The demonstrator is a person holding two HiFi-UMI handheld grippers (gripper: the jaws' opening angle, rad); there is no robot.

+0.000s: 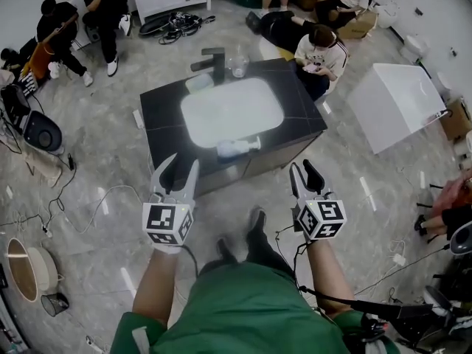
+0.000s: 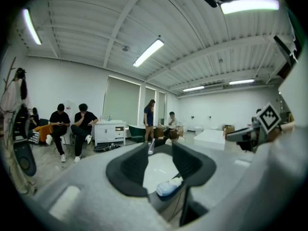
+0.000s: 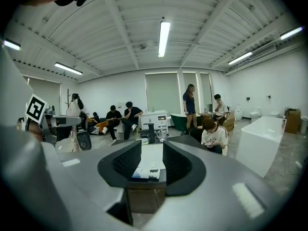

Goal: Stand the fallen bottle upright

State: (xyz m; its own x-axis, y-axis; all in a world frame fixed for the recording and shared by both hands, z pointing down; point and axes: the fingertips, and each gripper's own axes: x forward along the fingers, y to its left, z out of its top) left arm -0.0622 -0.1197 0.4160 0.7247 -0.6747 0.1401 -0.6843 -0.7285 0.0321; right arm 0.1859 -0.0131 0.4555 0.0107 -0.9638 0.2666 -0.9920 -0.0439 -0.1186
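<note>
The fallen bottle (image 1: 237,148) is pale blue-white and lies on its side on the near rim of the black counter (image 1: 306,113), just in front of the white basin (image 1: 232,109). My left gripper (image 1: 183,165) hovers open short of the counter's front left, with nothing between its fingers. My right gripper (image 1: 303,168) is also open and empty, off the front right corner. In the left gripper view the bottle (image 2: 168,186) shows low between the jaws of the left gripper (image 2: 160,160). In the right gripper view the bottle (image 3: 144,173) lies ahead of the right gripper (image 3: 151,158).
A black faucet (image 1: 212,63), a clear glass jug (image 1: 238,63) and a white block (image 1: 199,83) stand at the counter's far side. A white tub (image 1: 398,102) sits to the right. Several people sit around the room; cables trail on the floor (image 1: 96,205).
</note>
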